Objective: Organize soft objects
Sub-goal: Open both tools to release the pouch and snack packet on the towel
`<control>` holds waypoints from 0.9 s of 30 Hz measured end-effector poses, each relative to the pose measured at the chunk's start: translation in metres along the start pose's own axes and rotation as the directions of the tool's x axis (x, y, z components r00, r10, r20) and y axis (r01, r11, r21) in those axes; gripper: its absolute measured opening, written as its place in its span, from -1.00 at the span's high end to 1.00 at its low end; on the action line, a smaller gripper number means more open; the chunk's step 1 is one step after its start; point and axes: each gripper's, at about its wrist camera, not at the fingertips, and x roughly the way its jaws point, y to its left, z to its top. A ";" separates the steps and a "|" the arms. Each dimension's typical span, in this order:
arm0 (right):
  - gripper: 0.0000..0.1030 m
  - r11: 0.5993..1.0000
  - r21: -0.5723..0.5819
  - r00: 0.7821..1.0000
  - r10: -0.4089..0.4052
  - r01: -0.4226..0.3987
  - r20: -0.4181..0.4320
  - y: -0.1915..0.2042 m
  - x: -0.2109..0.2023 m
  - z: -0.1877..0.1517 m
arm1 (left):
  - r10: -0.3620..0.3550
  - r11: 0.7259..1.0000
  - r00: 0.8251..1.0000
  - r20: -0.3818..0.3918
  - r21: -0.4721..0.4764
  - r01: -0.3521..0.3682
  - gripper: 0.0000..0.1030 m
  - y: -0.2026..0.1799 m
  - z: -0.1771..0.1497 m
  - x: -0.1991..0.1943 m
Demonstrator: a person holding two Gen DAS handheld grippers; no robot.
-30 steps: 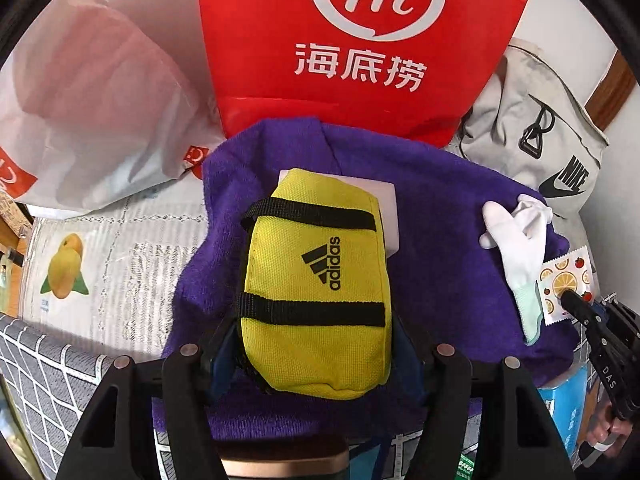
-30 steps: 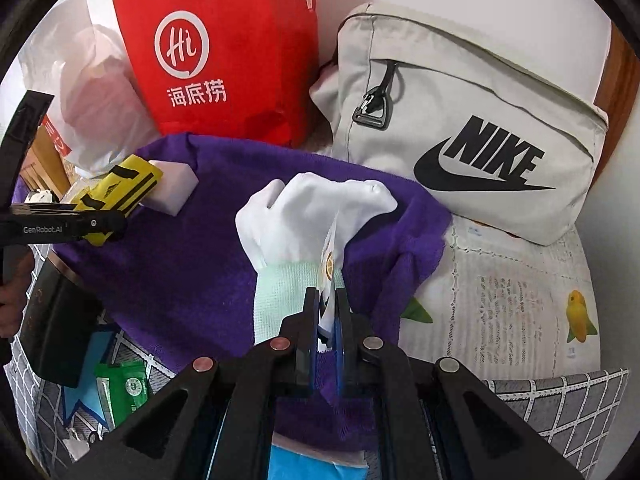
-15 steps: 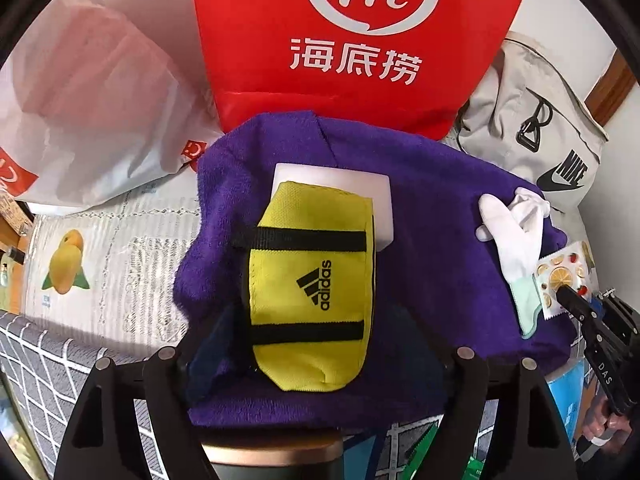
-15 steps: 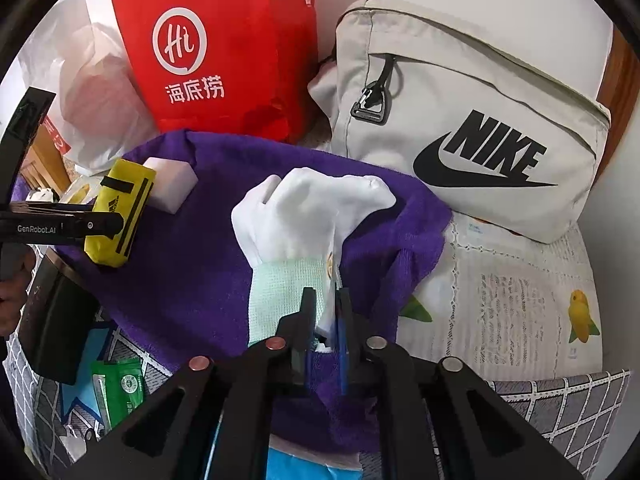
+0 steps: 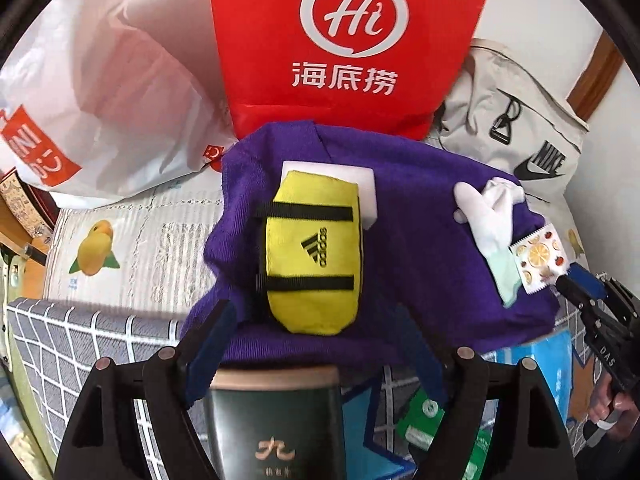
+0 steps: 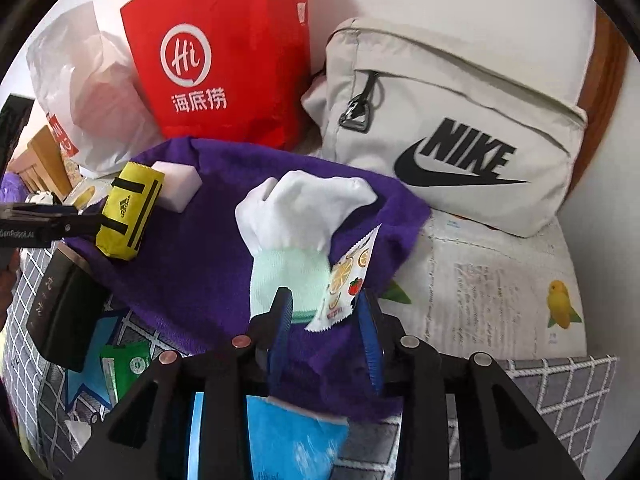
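A yellow Adidas pouch lies on a purple towel, partly over a white sponge block. My left gripper is open just in front of the pouch, not touching it. A white glove with a mint cuff lies on the towel at the right. A fruit-print sachet leans on the glove cuff between the fingers of my right gripper, which is open. The pouch and sponge also show at the left of the right wrist view.
A red Hi paper bag, a white plastic bag and a beige Nike bag stand behind the towel. A dark green box, a blue packet and green packets lie at the front edge.
My left gripper opened, let go of the yellow pouch and drew back. My right gripper opened and released the sachet, which now leans on the glove cuff.
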 end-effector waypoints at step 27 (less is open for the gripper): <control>0.32 0.990 -0.048 0.990 0.132 -0.130 0.053 0.080 -0.089 -0.090 | 0.044 0.999 0.999 0.026 0.010 -0.045 -0.57 -0.004 -0.138 -0.074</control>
